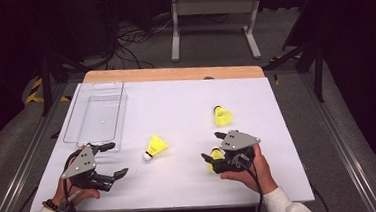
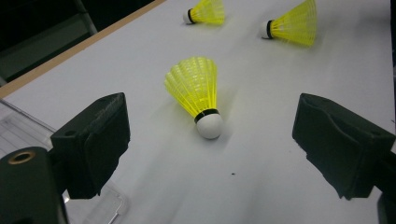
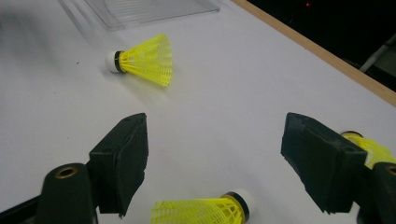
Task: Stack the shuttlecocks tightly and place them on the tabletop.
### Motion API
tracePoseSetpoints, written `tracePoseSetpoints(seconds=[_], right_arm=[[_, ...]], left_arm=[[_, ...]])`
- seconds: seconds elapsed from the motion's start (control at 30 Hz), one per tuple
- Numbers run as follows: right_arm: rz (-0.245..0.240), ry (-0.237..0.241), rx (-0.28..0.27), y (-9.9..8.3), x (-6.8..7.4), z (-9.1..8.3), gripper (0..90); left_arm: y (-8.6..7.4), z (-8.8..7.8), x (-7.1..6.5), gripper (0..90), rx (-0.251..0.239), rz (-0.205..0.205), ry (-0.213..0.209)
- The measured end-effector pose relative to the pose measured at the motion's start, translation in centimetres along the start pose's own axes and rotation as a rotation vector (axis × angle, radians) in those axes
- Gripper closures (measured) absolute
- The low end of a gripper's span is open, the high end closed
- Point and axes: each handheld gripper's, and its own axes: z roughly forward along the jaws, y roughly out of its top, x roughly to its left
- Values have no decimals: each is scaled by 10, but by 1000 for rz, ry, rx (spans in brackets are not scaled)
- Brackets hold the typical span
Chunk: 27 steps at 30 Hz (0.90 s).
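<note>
While both tongs gape, right tongs point(image 1: 216, 146) straddle shuttlecock point(image 1: 216, 154) nr front edge; left tongs point(image 1: 113, 160) w/ bare table point(image 1: 185, 101) ahead.

I am looking down at the table point(image 1: 181, 186), which is showing a white top with a bare wooden strip point(image 1: 173, 73) running along its far edge. A clear plastic tray point(image 1: 96, 117) is lying at the far left. Three yellow shuttlecocks are lying on their sides: the middle one point(image 1: 155, 147), the far right one point(image 1: 222, 115), and the near right one point(image 1: 214, 155).
</note>
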Motion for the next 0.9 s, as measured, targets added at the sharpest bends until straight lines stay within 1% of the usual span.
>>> tracePoseSetpoints(seconds=[0.1,0.13,0.17,0.27,0.33,0.37,0.43,0.47,0.5,0.53,0.57,0.6,0.67,0.7,0.77,0.83,0.87,0.9], right_arm=[[-14,22,20,4,4,6,249],[-14,22,20,4,4,6,249],[-18,35,22,6,6,8,251],[-35,57,27,13,10,14,261],[-38,64,31,15,12,16,264],[-38,68,33,16,13,17,264],[-42,66,31,18,14,20,265],[-45,59,35,18,14,20,265],[-46,59,34,18,13,20,265],[-46,59,34,18,13,20,265],[-38,60,34,16,12,18,265],[-35,56,35,16,11,17,265],[-30,56,32,15,11,17,265],[-29,56,34,14,10,16,265],[-30,57,37,12,10,15,265],[-28,58,41,10,10,14,264],[-28,58,41,10,10,14,264],[-22,55,46,8,9,14,263]], left_arm=[[0,3,1,130,7,-7,3],[0,3,1,130,7,-7,3],[0,3,1,130,12,-5,7],[-1,4,1,132,17,-11,6],[0,6,2,132,16,-16,1],[1,9,2,132,27,-16,7],[3,16,3,139,38,-22,-4],[6,22,4,147,54,-25,-7],[8,28,5,147,60,-34,-18],[8,28,5,156,60,-34,-18],[10,37,6,169,99,-52,0],[10,37,6,170,99,-52,0],[10,49,9,172,140,-89,-10],[10,52,9,193,160,-93,-6],[9,59,10,202,182,-112,-17],[9,65,10,219,206,-114,-29],[9,65,10,224,206,-114,-29],[8,69,11,224,217,-115,-52]])
